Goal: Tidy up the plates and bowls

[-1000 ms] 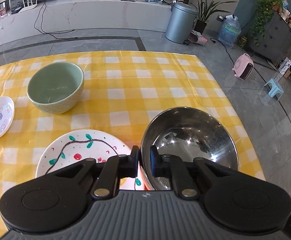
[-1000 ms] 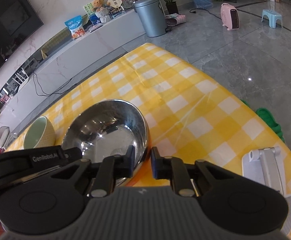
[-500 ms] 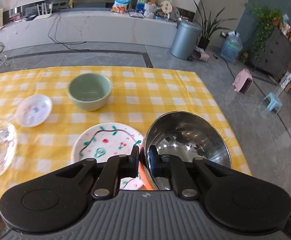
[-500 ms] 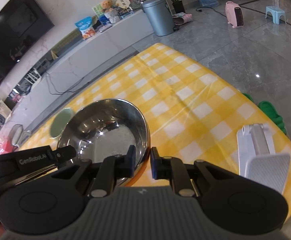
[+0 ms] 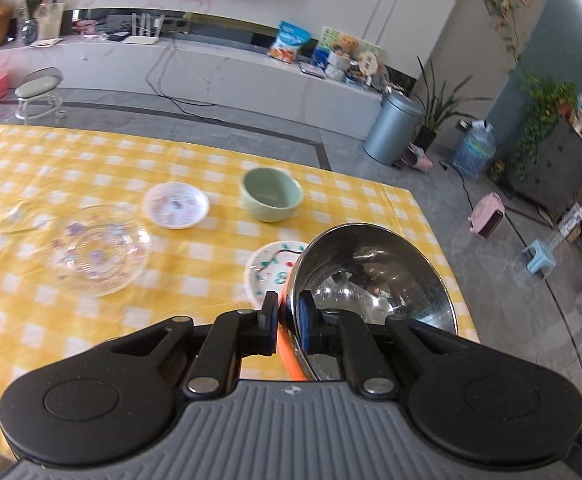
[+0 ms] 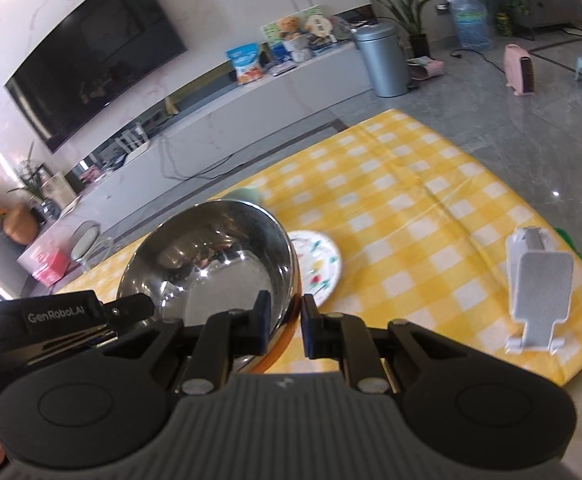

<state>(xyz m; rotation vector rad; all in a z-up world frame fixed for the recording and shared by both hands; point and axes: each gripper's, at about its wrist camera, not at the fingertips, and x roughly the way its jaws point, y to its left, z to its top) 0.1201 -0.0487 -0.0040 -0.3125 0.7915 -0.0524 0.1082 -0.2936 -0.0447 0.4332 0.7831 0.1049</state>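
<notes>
Checked table (image 5: pixel 31 152), green bowl (image 5: pixel 271 195), plates (image 5: pixel 175 205)

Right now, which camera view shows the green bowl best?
The left wrist view: the green bowl stands whole and unblocked on the yellow checked cloth, its inside visible. In the right wrist view only a sliver of its rim shows behind the steel bowl.

Painted plate (image 5: pixel 269 270) half behind steel bowl (image 5: pixel 371 276); green bowl (image 6: pixel 247 194) mostly hidden
</notes>
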